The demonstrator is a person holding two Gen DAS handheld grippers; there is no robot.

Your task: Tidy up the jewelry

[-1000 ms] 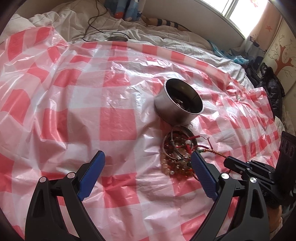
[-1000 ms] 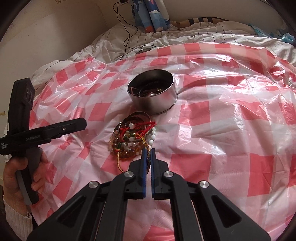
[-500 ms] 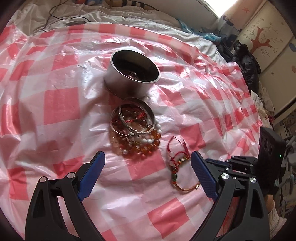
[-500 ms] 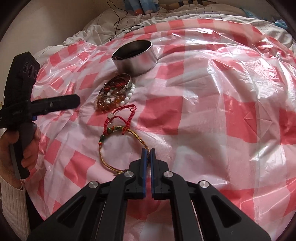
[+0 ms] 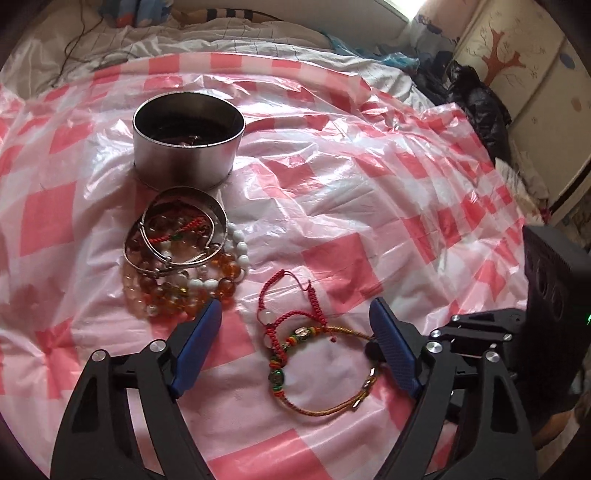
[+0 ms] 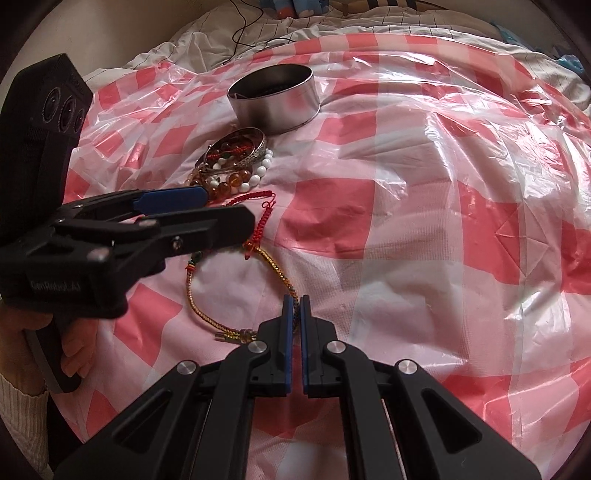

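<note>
A gold cord bracelet point(image 5: 332, 406) and a red knotted cord bracelet point(image 5: 291, 314), tangled together, lie on the red-checked plastic sheet point(image 5: 369, 206). My left gripper point(image 5: 295, 306) hangs over them with a finger on each side. Its jaws are closing and the pads are not touching the cords. My right gripper point(image 6: 295, 306) is shut on the gold cord bracelet point(image 6: 277, 269) near its clasp. Behind them lies a pile of bead bracelets and silver bangles point(image 5: 177, 258), and beyond it a round steel tin point(image 5: 188, 147) with dark items inside.
The sheet covers a bed with rumpled white bedding point(image 5: 240, 48) and a thin cable point(image 6: 240, 33) at the far side. Dark clothes point(image 5: 476, 110) lie at the right edge. A hand in a white sleeve point(image 6: 18, 391) holds the left gripper's handle.
The cord bracelets were drawn out of the pile toward the near side by the right gripper. The left gripper swung right over them, came lower, and its jaws narrowed.
</note>
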